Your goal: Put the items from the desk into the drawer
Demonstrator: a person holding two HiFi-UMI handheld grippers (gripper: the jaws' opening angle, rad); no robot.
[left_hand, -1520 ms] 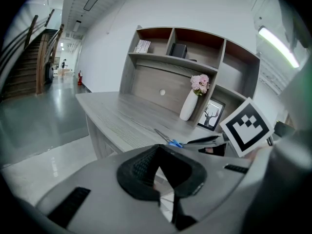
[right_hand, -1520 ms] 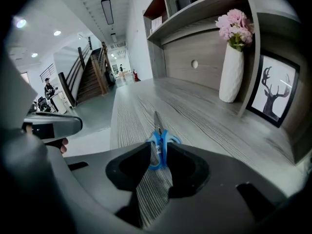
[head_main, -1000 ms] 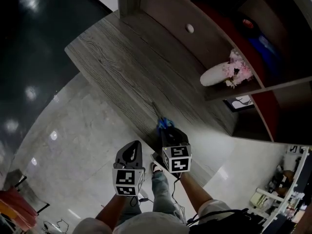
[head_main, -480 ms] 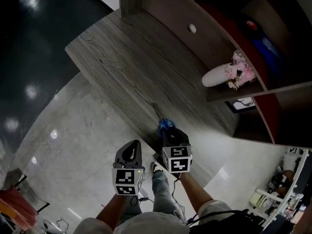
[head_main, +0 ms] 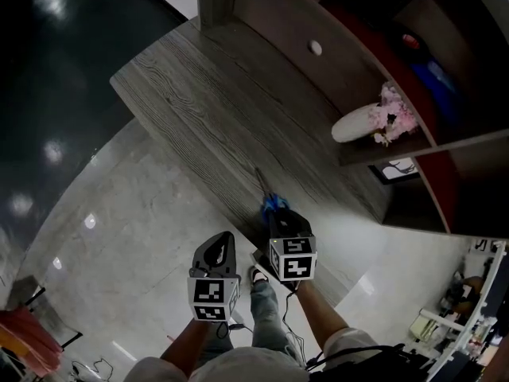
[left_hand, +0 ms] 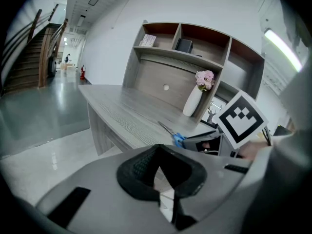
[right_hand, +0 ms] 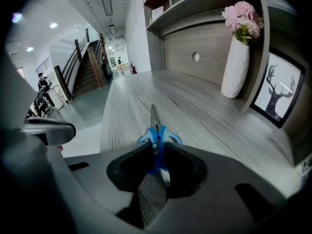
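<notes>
Blue-handled scissors (right_hand: 157, 130) are held by the handles in my right gripper (right_hand: 156, 152), which is shut on them. The blades (right_hand: 153, 115) point away over the grey wooden desk (right_hand: 195, 126). In the head view the scissors (head_main: 273, 203) stick out of the right gripper (head_main: 280, 216) at the desk's near edge. I cannot tell whether the blades touch the desktop. My left gripper (head_main: 216, 249) hangs beside it, off the desk and over the pale floor. Its jaws (left_hand: 158, 152) are shut with nothing between them. No drawer shows in any view.
A white vase of pink flowers (head_main: 358, 123) stands at the back of the desk (head_main: 207, 94), next to a framed deer picture (right_hand: 275, 94). A back panel with a round knob (head_main: 316, 48) and shelves (left_hand: 195, 57) rise behind. A staircase (left_hand: 29, 57) stands far left.
Both grippers sit slightly further right and lower in the head view. The scissors stay in the right gripper. Nothing has been picked up or let go.
</notes>
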